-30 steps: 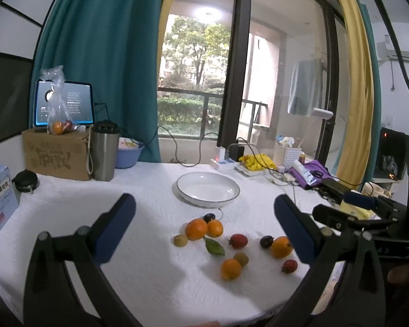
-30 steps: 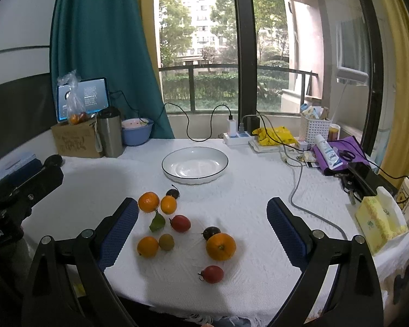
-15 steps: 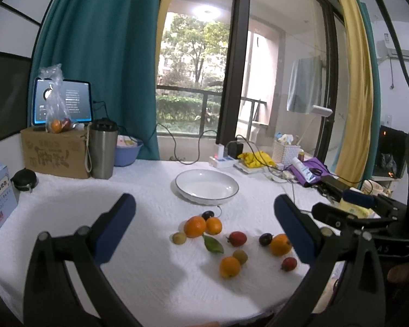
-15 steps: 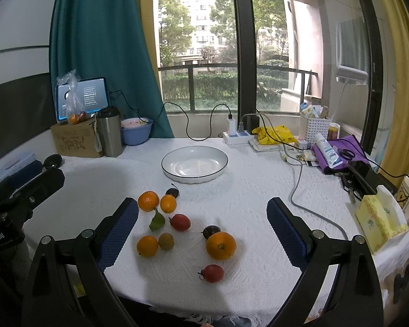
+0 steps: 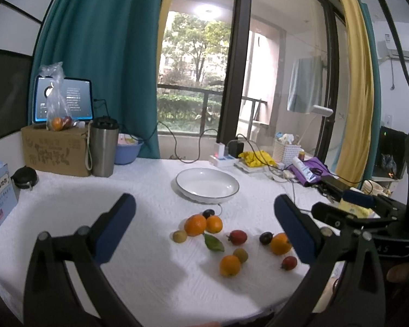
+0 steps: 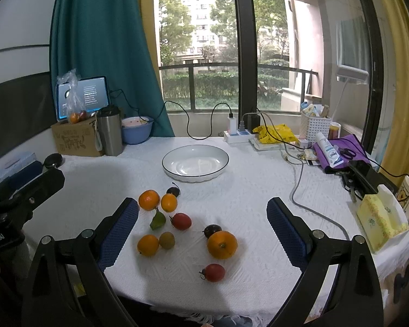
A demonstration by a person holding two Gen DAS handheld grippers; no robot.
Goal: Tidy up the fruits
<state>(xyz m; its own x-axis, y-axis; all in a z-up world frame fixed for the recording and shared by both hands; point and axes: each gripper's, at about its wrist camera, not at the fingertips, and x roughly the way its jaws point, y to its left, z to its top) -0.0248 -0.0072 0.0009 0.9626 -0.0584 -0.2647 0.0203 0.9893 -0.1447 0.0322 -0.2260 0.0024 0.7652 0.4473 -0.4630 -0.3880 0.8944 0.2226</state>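
White plate [image 6: 195, 163] is sitting bare at frame centre, awaiting loose fruits [image 6: 188, 224], while both grippers [image 5: 204, 218] [image 6: 201, 223] are hovering spread wide, gripping nothing.

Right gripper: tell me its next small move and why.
Probably lower the right gripper, jaws open and empty, onto the big round orange lying between its blue-padded fingers, then close. All fruit lies loose on the white tablecloth, and the white black-rimmed plate beyond holds nothing.
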